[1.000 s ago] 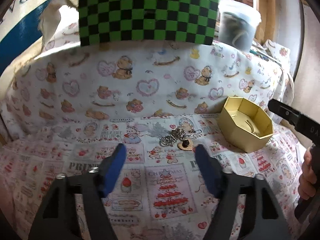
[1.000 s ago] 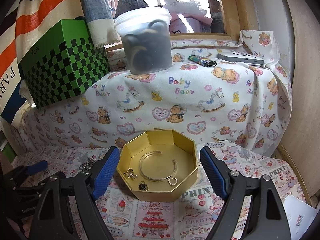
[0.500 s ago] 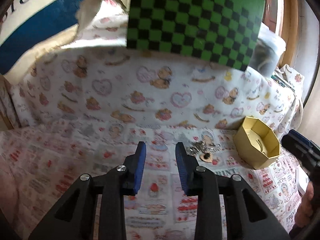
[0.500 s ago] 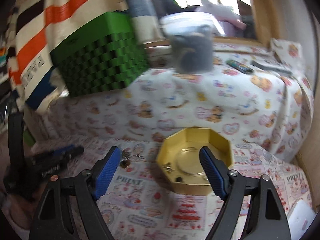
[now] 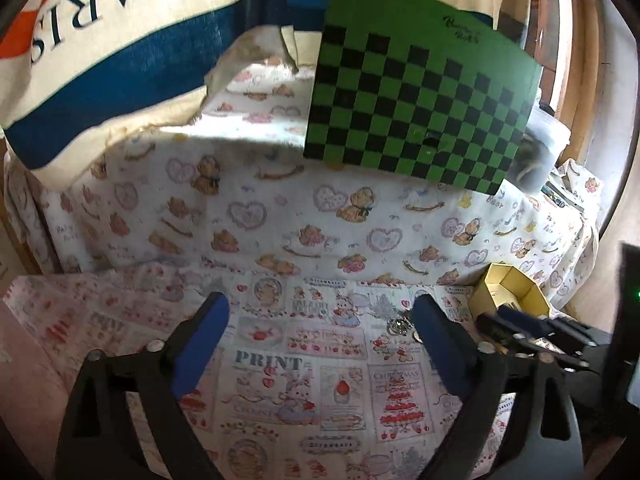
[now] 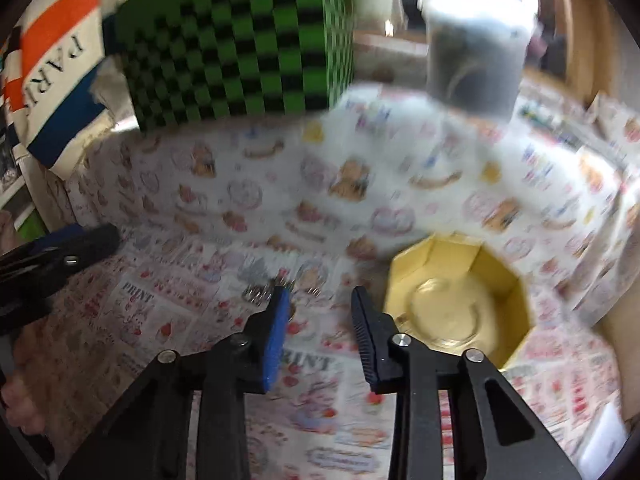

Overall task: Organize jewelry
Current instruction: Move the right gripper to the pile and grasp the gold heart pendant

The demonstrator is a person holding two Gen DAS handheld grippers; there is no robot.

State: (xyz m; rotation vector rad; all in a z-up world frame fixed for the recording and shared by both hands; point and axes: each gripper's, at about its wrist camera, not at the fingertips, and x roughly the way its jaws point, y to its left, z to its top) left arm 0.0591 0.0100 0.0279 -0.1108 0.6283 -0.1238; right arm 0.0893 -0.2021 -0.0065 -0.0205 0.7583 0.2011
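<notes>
Left gripper [image 5: 320, 332] wide open, empty. Right gripper [image 6: 318, 312] half open, empty, over jewelry pile [image 6: 260, 292] beside gold box [image 6: 516, 292].

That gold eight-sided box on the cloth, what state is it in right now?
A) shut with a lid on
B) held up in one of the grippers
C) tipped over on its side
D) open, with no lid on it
D: the gold octagonal box sits upright on the printed cloth with its bare inside showing, and the right gripper beside it holds nothing.
</notes>
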